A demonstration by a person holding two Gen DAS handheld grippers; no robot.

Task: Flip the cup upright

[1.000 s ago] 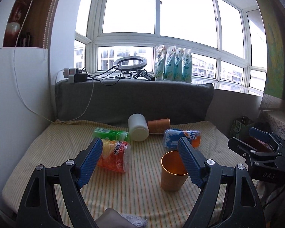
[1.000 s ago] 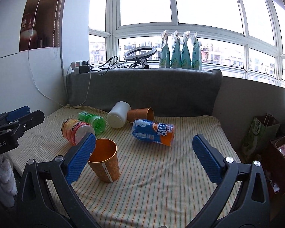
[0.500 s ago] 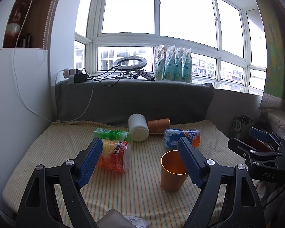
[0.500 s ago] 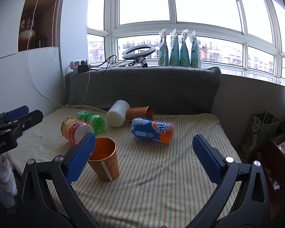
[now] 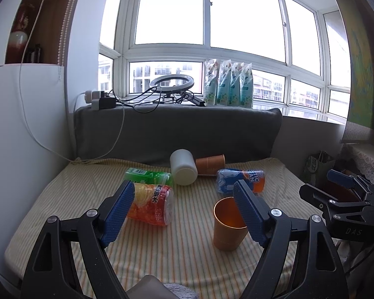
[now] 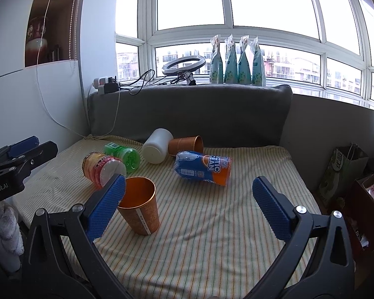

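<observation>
A striped cloth (image 6: 212, 236) covers the surface in front of a grey cushion (image 6: 187, 114). Lying on their sides on the cloth are a red-and-orange drink bottle (image 5: 150, 205), a green bottle (image 5: 147, 177) just behind it, a white jar (image 5: 183, 167) and a blue-and-orange bottle (image 6: 203, 168). On the sill behind the cushion stand four teal pouches (image 6: 236, 62) in a row, a ring light (image 6: 183, 66) beside them, and a power strip (image 5: 97, 98) with tangled cables. A green paper bag (image 6: 342, 172) sits at the right.
</observation>
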